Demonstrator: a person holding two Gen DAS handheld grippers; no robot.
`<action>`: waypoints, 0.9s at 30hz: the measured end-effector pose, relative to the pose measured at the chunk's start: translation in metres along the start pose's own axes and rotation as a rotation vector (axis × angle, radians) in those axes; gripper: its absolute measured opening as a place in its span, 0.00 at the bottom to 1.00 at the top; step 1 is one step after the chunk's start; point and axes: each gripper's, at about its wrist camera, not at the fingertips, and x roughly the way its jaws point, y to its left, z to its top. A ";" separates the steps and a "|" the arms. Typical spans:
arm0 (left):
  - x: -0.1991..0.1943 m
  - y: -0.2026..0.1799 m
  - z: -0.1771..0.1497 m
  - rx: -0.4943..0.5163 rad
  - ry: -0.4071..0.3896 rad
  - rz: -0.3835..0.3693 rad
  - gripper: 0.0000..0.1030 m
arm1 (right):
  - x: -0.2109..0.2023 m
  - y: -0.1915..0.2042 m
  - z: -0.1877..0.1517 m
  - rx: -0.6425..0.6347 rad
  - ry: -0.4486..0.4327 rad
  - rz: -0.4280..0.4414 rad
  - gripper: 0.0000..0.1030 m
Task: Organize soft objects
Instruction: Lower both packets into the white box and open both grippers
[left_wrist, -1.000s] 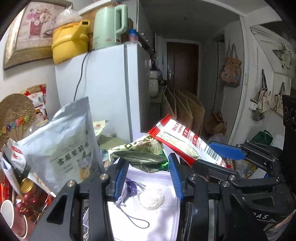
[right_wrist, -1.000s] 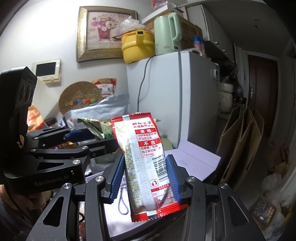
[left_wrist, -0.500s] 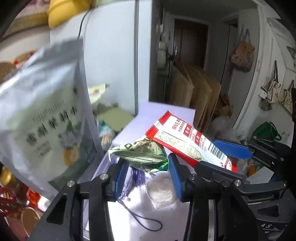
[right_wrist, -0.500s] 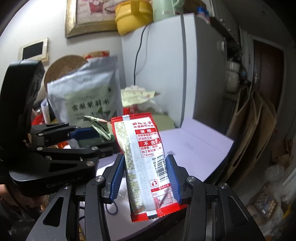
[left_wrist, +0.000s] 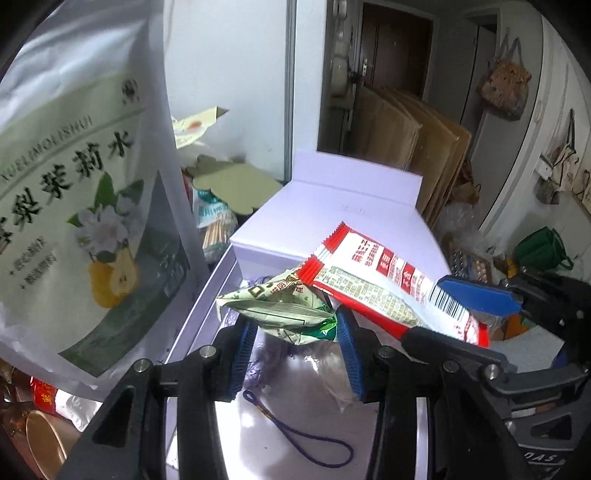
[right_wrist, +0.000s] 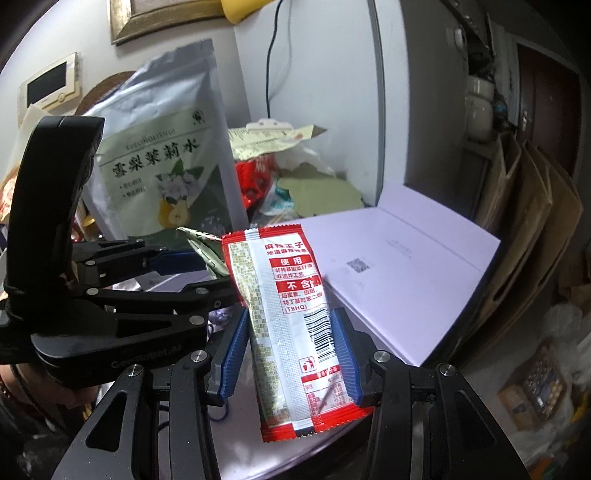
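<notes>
My left gripper (left_wrist: 295, 343) is shut on a crumpled green snack packet (left_wrist: 280, 310), held above an open white box (left_wrist: 207, 306). My right gripper (right_wrist: 288, 354) is shut on a red and white snack packet (right_wrist: 284, 317), held upright just right of the left gripper. That red packet also shows in the left wrist view (left_wrist: 388, 288), with its top edge touching the green packet. The green packet peeks out behind the red one in the right wrist view (right_wrist: 205, 247). Inside the box lie a purple tasselled cord (left_wrist: 295, 439) and a clear plastic pouch (left_wrist: 332, 376).
A large silver pear-tea pouch (left_wrist: 81, 199) stands close on the left. The box's white lid (left_wrist: 343, 221) lies open behind. A white fridge (right_wrist: 317, 110) stands at the back, with folded cardboard (left_wrist: 417, 147) beside it. Clutter of bags and packets fills the left.
Both grippers have moved forward and down toward the white box, each still holding its packet. The silver pouch and the box now look much nearer.
</notes>
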 end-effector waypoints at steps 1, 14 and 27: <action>0.003 0.000 -0.001 0.002 0.007 0.004 0.42 | 0.003 -0.001 0.001 0.004 0.012 0.002 0.43; 0.037 0.001 -0.016 0.018 0.101 0.068 0.42 | 0.042 -0.014 -0.010 0.031 0.132 -0.045 0.44; 0.038 -0.001 -0.010 0.022 0.137 0.157 0.48 | 0.047 -0.019 -0.012 0.049 0.161 -0.059 0.46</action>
